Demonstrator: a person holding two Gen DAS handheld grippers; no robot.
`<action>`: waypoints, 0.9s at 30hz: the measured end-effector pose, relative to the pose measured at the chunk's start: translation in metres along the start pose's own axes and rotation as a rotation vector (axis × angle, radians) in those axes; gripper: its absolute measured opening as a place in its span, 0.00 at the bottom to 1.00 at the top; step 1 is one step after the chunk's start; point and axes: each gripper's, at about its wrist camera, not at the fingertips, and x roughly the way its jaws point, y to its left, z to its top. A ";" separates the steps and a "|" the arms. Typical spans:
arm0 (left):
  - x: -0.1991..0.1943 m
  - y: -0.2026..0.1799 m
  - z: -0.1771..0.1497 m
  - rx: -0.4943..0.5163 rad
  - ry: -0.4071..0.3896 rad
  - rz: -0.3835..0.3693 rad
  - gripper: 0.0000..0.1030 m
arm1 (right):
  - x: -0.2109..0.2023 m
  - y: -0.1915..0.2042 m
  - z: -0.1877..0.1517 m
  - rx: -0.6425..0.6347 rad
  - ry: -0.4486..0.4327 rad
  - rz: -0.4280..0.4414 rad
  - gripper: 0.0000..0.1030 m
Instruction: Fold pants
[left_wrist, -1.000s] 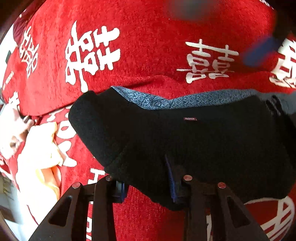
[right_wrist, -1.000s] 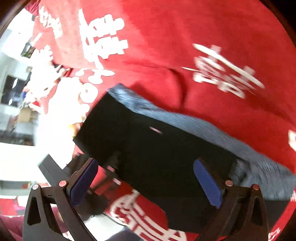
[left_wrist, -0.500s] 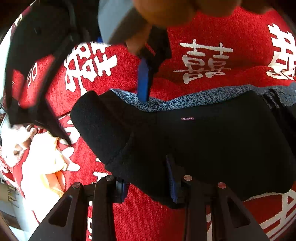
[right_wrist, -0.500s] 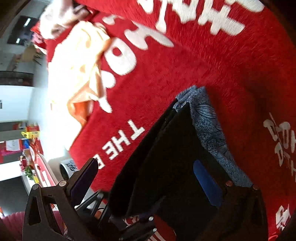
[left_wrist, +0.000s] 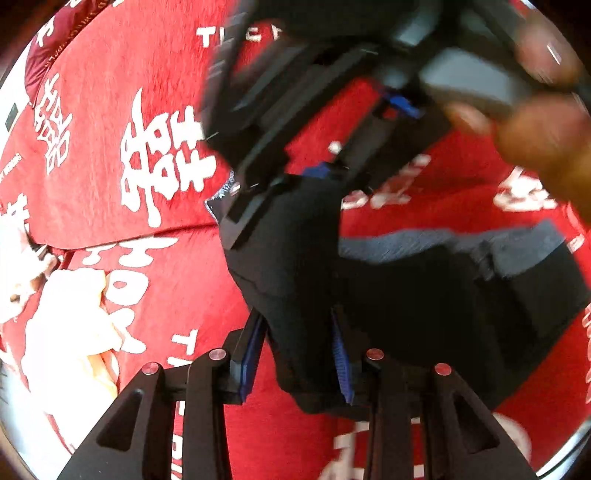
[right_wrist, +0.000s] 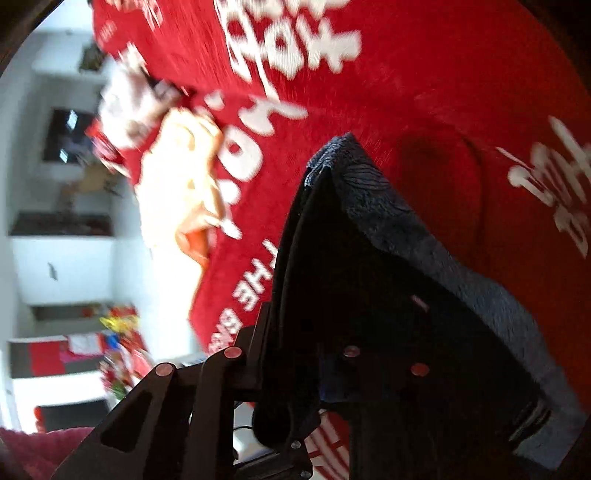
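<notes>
My left gripper (left_wrist: 299, 354) is clenched on a bunched fold of the black pants (left_wrist: 424, 306), the blue pads (left_wrist: 338, 354) pressing the cloth from both sides; my right gripper (right_wrist: 291, 373) is closing on the same pants, a thick edge of the dark fabric hanging between its jaws and draped over them, though the pads themselves are hidden under the cloth; in the left wrist view that right gripper comes in from above, blurred, its tips at the upper corner of the garment, with my right hand (left_wrist: 543, 133) wrapped around its grey handle; the pants hang slack between the two grips, their grey patterned lining (right_wrist: 436, 251) turned out along the upper edge; beneath lies the red blanket (left_wrist: 155, 74) with large white characters and letters; off to the left on it sits a crumpled pale yellow cloth (left_wrist: 70, 332); beyond the blanket's edge, a bright room with white shelving (right_wrist: 62, 266), blurred
</notes>
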 end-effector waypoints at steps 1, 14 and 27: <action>-0.008 -0.007 0.006 0.002 -0.012 -0.008 0.35 | -0.015 -0.004 -0.008 0.009 -0.032 0.025 0.21; -0.070 -0.138 0.052 0.130 -0.097 -0.144 0.35 | -0.165 -0.079 -0.122 0.112 -0.313 0.201 0.21; -0.058 -0.316 0.031 0.379 -0.041 -0.290 0.35 | -0.231 -0.227 -0.258 0.367 -0.503 0.255 0.24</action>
